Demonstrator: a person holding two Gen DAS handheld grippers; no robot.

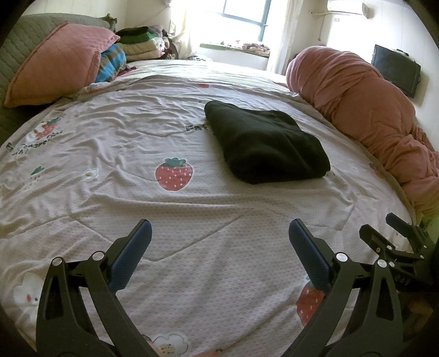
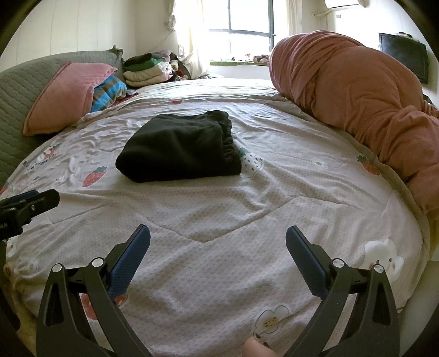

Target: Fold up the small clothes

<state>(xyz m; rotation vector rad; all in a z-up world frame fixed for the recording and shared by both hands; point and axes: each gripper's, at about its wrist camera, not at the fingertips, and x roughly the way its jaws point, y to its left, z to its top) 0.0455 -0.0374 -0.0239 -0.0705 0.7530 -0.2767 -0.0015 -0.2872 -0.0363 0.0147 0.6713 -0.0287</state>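
Ahead of both tools, the folded black garment (image 2: 179,147) lies mid-bed, well beyond the left gripper (image 1: 219,230) and right gripper (image 2: 218,236), jaws apart and empty; neither looks clearly nearer

Daylight pours in from the window (image 1: 244,16) far ahead of the jaws, blown out to white glare that washes over the curtain (image 2: 192,35) beside it. The quilt (image 1: 192,219) is evenly and softly lit, its wrinkles casting faint shadows. The folded black garment (image 2: 178,148) shows almost no detail in its dark surface and throws a thin shadow on its near side. Both views bow strongly at the edges, with black corners. Focus is fairly sharp near the jaws, softer far off.
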